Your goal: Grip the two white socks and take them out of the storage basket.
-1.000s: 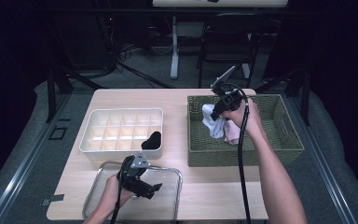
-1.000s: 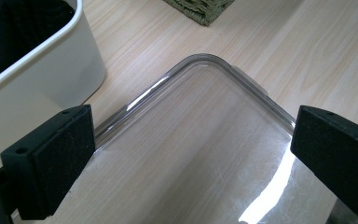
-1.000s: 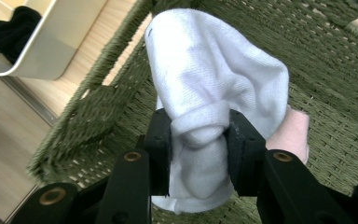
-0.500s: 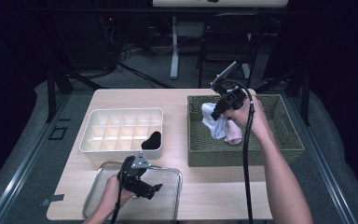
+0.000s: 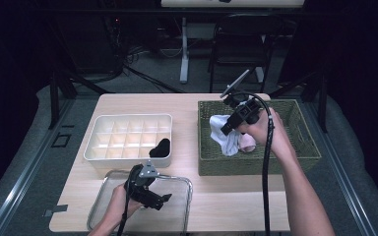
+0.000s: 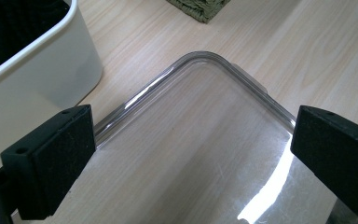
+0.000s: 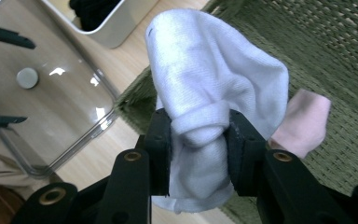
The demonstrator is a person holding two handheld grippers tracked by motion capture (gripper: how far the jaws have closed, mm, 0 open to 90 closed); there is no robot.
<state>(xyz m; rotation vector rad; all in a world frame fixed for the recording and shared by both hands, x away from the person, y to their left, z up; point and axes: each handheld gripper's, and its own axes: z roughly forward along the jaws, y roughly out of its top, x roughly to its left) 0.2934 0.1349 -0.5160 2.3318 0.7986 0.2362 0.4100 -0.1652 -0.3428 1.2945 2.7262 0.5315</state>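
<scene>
The right claw [image 7: 199, 140] pinches a white sock [image 7: 214, 79], lifted above the wicker basket [image 5: 305, 147] at 2 o'clock on the surface [image 5: 226, 206]. A pink sock [image 7: 303, 121] lies in the basket beneath. The left claw [image 6: 191, 154] hangs wide over the clear tray [image 6: 205, 140] at 7 o'clock, near the white organiser [image 5: 108, 132], which holds a black sock [image 5: 160, 147].

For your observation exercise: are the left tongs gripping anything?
No: the left tongs stand wide open above the clear tray, nothing between them.
</scene>
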